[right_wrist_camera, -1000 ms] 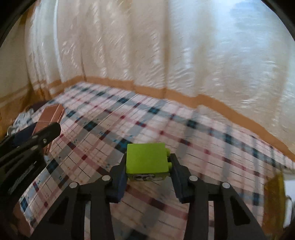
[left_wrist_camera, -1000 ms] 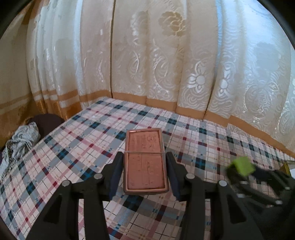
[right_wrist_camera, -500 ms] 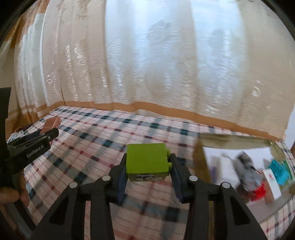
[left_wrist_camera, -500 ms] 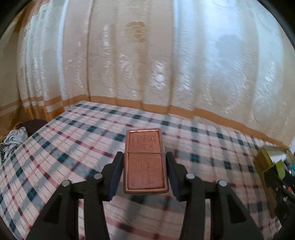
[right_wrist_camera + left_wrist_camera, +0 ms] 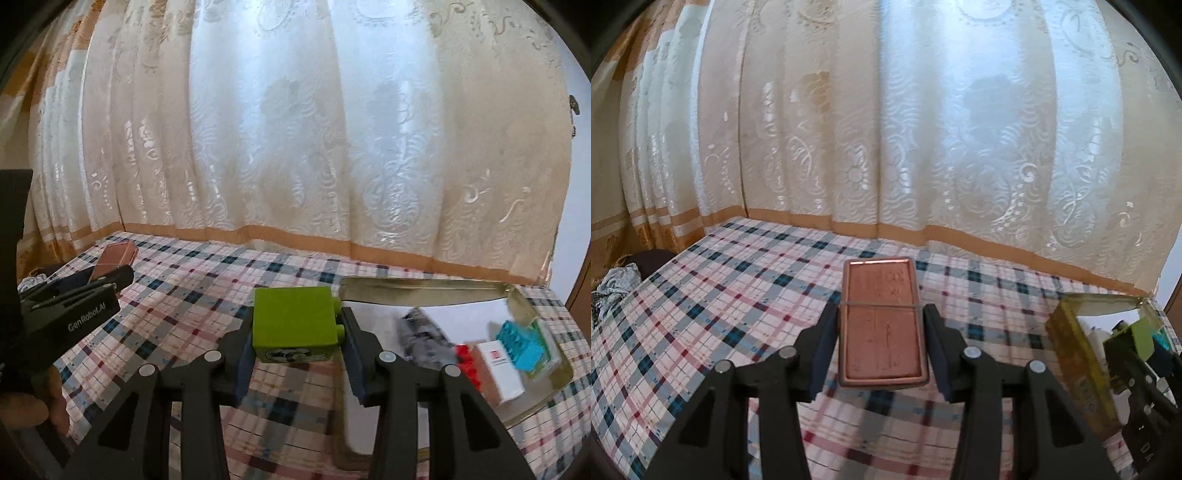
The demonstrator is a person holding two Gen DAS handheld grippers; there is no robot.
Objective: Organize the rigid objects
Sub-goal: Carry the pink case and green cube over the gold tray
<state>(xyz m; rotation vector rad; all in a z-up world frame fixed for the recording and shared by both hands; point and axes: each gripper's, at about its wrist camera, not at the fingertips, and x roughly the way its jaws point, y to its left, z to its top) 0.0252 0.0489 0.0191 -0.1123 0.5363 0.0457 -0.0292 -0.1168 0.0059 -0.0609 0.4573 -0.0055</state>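
A person holds 2 grippers above a bed covered in a plaid sheet (image 5: 738, 295), with pale lace curtains (image 5: 923, 129) behind. The left gripper (image 5: 881, 349) is clamped on the long sides of a flat copper-coloured tin (image 5: 882, 339), which has a thin band across its middle and is carried level in the air. The right gripper (image 5: 295, 350) is clamped on a lime-green toy block (image 5: 295, 321), its side studs pressing 1 pad, lifted just left of an open metal tray (image 5: 424, 291) that lies on the bed to the right. Both items look rigid and light; the tin's smooth metal sides could slip, so a grip across its narrow width near the middle seems sound, while the block's flat faces likely give a surer hold. Inside the tray are a blue block (image 5: 519, 345), a white box (image 5: 498, 369), something red and a dark blurred object that is hard to identify. The tray's near edge is hidden behind the right gripper, and lettering on the tin is unreadable.
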